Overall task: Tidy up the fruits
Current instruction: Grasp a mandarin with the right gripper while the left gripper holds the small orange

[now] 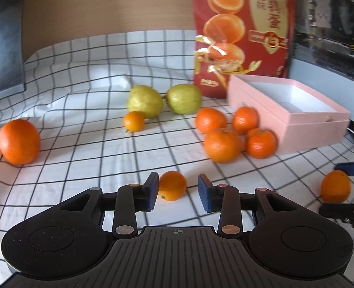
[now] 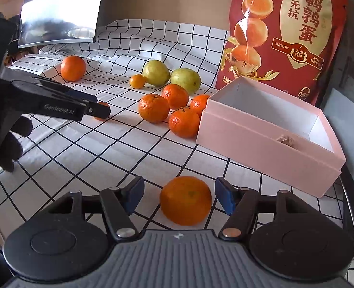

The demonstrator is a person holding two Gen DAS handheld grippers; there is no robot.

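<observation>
Two claws are working over the checked cloth, both tilting downward.

Left gripper: jaws are standing apart, with a small orange sitting on the cloth between the blue pads, close against the left pad and clear of the right one. No clamp visible. In the right wrist view this claw is reaching in from the left, a dark-gloved hand wrapping its handle, and the small orange is showing only partly behind its tip.

Right gripper: jaws are standing apart, flanking a larger orange resting on the cloth; gaps are showing on both sides, so the pads are not pressing.

Further ahead of the claws, a cluster of four oranges is lying just beside the pink box, whose open top is showing a white interior. Beyond the cluster, two green pears are sitting side by side with a tiny orange touching the left one. A lone orange is lying far left. A red pouch is standing behind the box.
</observation>
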